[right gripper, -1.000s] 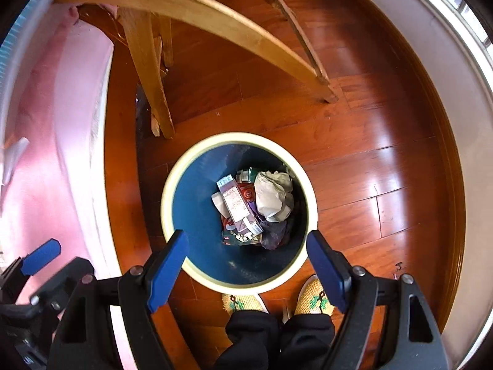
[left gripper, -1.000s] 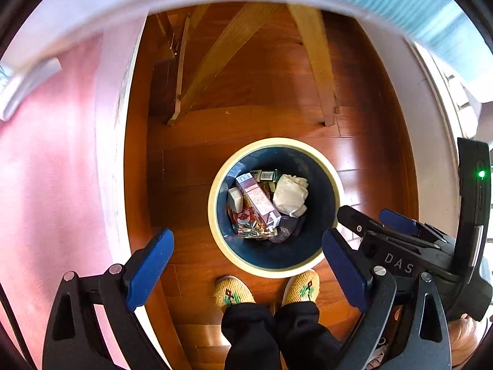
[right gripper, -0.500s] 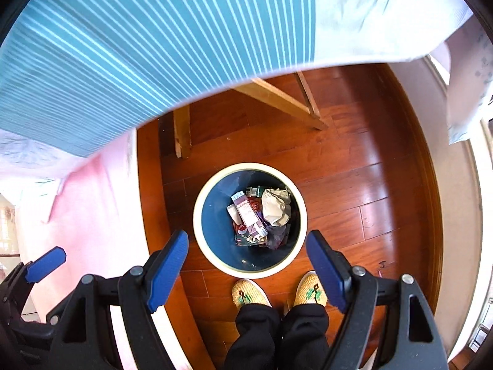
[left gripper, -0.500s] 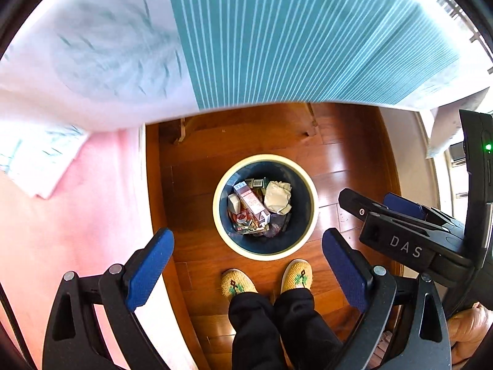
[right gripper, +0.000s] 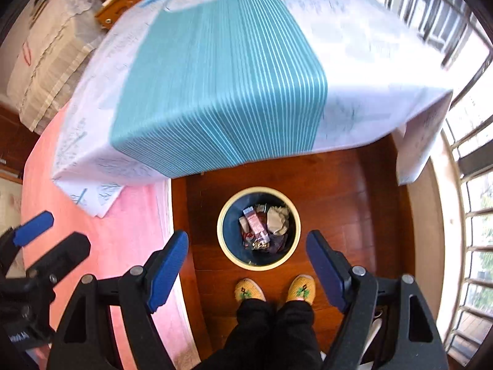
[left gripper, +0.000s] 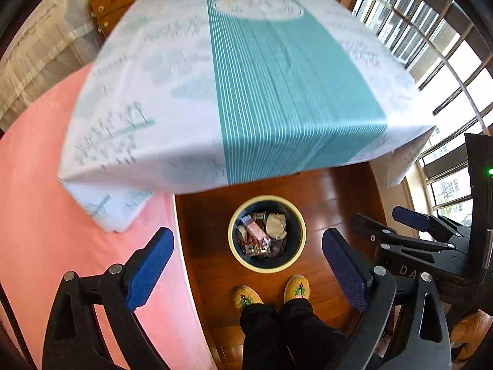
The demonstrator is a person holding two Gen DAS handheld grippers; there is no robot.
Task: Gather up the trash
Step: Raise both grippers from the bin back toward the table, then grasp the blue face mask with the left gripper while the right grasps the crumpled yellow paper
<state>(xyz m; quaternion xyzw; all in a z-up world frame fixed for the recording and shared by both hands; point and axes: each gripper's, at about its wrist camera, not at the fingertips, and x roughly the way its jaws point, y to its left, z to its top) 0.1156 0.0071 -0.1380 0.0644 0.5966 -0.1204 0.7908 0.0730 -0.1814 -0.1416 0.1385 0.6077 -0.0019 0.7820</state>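
Trash bin [left gripper: 267, 265] on wooden floor [left gripper: 332, 197]

Bright daylight from windows [left gripper: 443, 46]; tablecloth [right gripper: 234, 71] motion-blurred, print perhaps unreadable; heavy fisheye edge distortion.

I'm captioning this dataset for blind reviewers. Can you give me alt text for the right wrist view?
The open, empty right gripper hangs above a round cream-rimmed bin on a wood floor, with a pink carton and crumpled paper among its trash. Yellow slippers stand beside the bin. A table in a teal-striped cloth fills the upper frame.

1 bin [left gripper: 267, 267], 2 slippers [left gripper: 246, 298], 1 tablecloth [left gripper: 246, 77], 2 grippers [left gripper: 246, 269].
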